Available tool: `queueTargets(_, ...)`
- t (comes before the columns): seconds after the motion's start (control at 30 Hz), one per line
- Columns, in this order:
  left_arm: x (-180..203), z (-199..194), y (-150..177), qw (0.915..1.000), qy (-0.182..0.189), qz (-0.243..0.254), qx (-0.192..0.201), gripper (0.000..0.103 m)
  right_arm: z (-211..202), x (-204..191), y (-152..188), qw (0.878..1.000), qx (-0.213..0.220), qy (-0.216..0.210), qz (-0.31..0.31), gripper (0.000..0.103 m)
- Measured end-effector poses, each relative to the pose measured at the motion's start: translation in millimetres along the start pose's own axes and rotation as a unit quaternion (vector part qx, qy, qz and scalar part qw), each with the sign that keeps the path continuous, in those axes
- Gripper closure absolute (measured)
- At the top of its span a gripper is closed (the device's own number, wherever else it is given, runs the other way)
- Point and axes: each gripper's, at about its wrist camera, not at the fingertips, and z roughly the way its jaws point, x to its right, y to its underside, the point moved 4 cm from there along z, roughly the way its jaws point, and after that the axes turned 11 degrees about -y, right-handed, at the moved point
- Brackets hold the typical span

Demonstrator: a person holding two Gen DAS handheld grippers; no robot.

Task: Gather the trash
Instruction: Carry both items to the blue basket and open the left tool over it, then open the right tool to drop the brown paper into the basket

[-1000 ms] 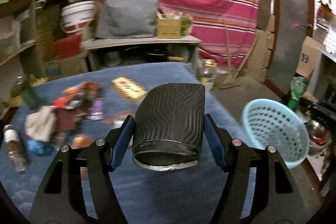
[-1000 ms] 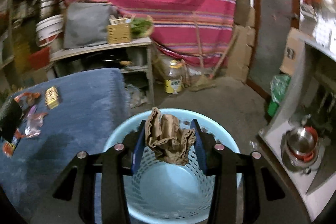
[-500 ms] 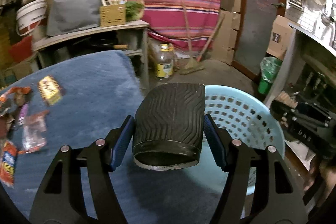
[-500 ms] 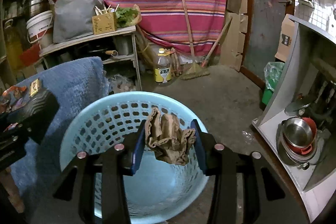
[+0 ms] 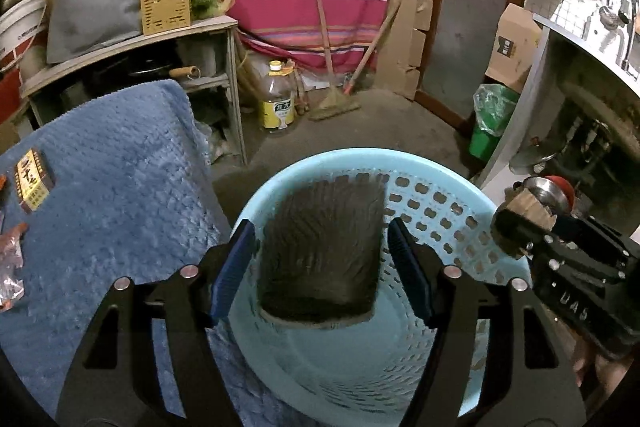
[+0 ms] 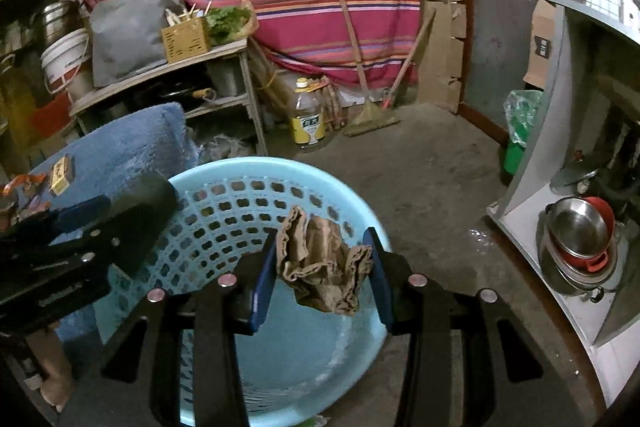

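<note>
A light blue plastic basket (image 5: pixel 440 219) (image 6: pixel 224 203) stands on the floor beside the blue-covered table (image 5: pixel 104 187). My left gripper (image 5: pixel 320 259) is open over it; a black ridged cup (image 5: pixel 320 247), blurred, is loose between the fingers and dropping into the basket. My right gripper (image 6: pixel 324 271) is over the basket's right side. A crumpled brown paper bag (image 6: pixel 320 267) hangs between its fingers, with a gap at each pad, so its grip is unclear. It also shows in the left wrist view (image 5: pixel 524 223).
Wrappers (image 5: pixel 10 267) and a yellow packet (image 5: pixel 34 179) lie on the table. A shelf (image 5: pixel 160 39), an oil bottle (image 5: pixel 278 103), a broom (image 5: pixel 332 67) and a green bin (image 5: pixel 488 123) stand behind. A cabinet with metal bowls (image 6: pixel 576 243) is at right.
Both grippers moved right from the table to over the basket. The left gripper's fingers opened and the black cup left them. The right gripper's fingers spread slightly around the bag.
</note>
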Motion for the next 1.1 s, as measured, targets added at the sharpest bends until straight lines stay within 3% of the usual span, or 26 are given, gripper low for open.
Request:
queueTargets(0.07, -2, -5, -2, 1.0, -0.001, -0.001, 0.007, 0.022, 5, -7, 1, 1.0, -0.008, 0.002, -0.008, 0.061)
queueTargets(0.17, -10, -17, -5, 0.9997, -0.009, -0.004, 0.021, 0.02, 10, -13, 2, 1.0, -0.016, -0.002, -0.007, 0.061)
queueTargets(0.33, -48, -42, -5, 0.9977, -0.052, -0.015, 0.041, 0.012, 19, -27, 3, 1.0, -0.027, -0.007, -0.009, 0.057)
queueTargets(0.47, -95, -73, 1, 0.9941, -0.088, -0.024, 0.059, 0.007, 20, -37, 2, 1.0, -0.02, 0.022, -0.008, 0.024)
queueTargets(0.8, -210, -124, 31, 0.9784, -0.177, -0.073, 0.078, 0.006, -14, -87, -6, 0.999, 0.027, 0.009, -0.021, 0.022)
queueTargets(0.9, -245, -132, 43, 0.9723, -0.199, -0.098, 0.074, 0.006, -25, -120, -7, 0.998, 0.047, -0.016, -0.036, 0.02)
queueTargets(0.97, -265, -137, 51, 0.9684, -0.212, -0.11, 0.073, 0.006, -32, -147, -6, 0.996, 0.064, -0.03, -0.051, 0.011)
queueTargets(1.1, -300, -144, 68, 0.9622, -0.231, -0.128, 0.066, 0.006, -37, -189, -4, 0.992, 0.078, -0.052, -0.079, 0.011)
